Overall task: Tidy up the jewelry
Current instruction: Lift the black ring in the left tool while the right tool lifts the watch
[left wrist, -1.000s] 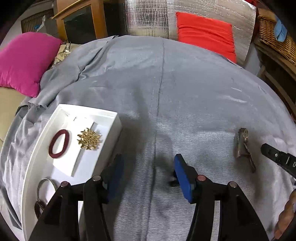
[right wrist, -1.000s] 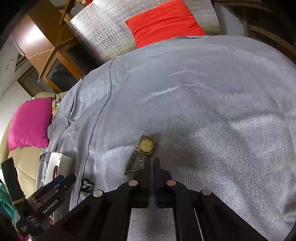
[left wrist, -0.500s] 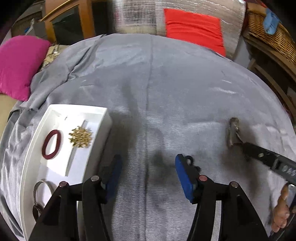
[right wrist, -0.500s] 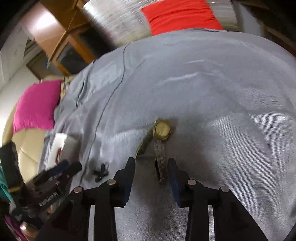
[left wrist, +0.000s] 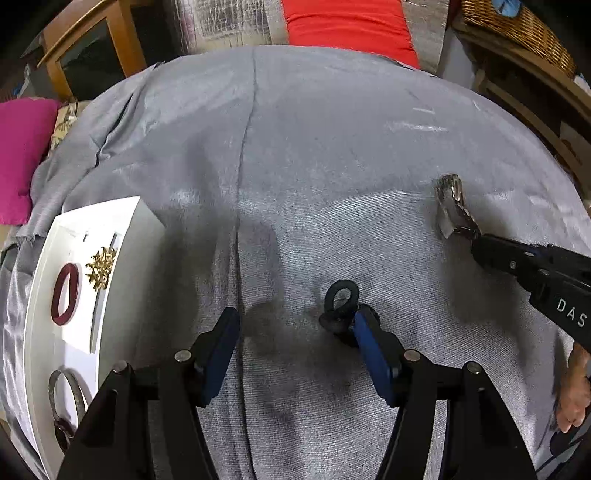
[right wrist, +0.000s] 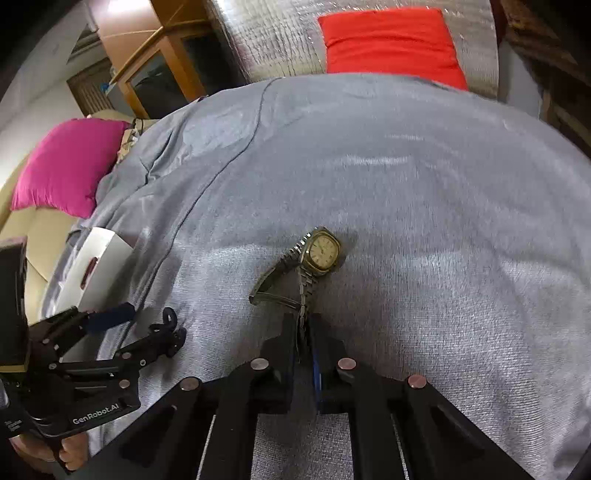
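Observation:
A gold-faced watch (right wrist: 323, 253) with a metal band lies on the grey cloth (right wrist: 424, 221). My right gripper (right wrist: 303, 328) is shut on the band's near end; the left wrist view shows the same grip (left wrist: 476, 240) on the watch (left wrist: 452, 206). A small black ring-shaped piece (left wrist: 341, 306) lies just ahead of the right fingertip of my left gripper (left wrist: 297, 328). Its jaws are opening and the blue pads do not press on anything. At left, a white tray (left wrist: 40, 314) holds a maroon ring (left wrist: 66, 295), a gold snowflake brooch (left wrist: 101, 267) and a metal bangle (left wrist: 66, 398).
A pink cushion (right wrist: 70, 166) lies beyond the tray at the left. A red cushion (right wrist: 391, 40) leans on a silver backing at the far side. A wicker basket (left wrist: 517, 29) and wooden furniture stand at the right edge. A wooden cabinet (right wrist: 162, 70) is at the back left.
My right gripper opened over the watch's band and shut on it. My left gripper moved forward and down to the black ring, with its jaws slightly wider.

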{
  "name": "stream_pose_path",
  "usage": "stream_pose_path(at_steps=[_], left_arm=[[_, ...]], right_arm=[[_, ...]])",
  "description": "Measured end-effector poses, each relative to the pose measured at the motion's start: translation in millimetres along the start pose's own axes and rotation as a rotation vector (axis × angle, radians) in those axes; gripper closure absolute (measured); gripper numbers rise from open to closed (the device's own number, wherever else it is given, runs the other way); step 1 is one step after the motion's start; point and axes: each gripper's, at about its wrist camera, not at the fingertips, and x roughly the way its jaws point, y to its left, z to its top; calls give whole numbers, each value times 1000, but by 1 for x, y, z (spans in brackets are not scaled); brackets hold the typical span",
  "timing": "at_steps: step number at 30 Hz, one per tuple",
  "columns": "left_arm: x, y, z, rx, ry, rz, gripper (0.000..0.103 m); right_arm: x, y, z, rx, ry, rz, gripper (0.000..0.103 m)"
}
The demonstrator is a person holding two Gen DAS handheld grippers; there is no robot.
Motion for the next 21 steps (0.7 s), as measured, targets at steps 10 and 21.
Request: stream_pose_path(at_steps=[10, 21], left_arm=[[-6, -1, 2, -20, -18, -75, 88], [-24, 2, 1, -59, -72, -109, 88]], right_arm=[[-15, -6, 6, 75, -31, 78, 95], [-31, -26, 9, 182, -35, 161, 95]])
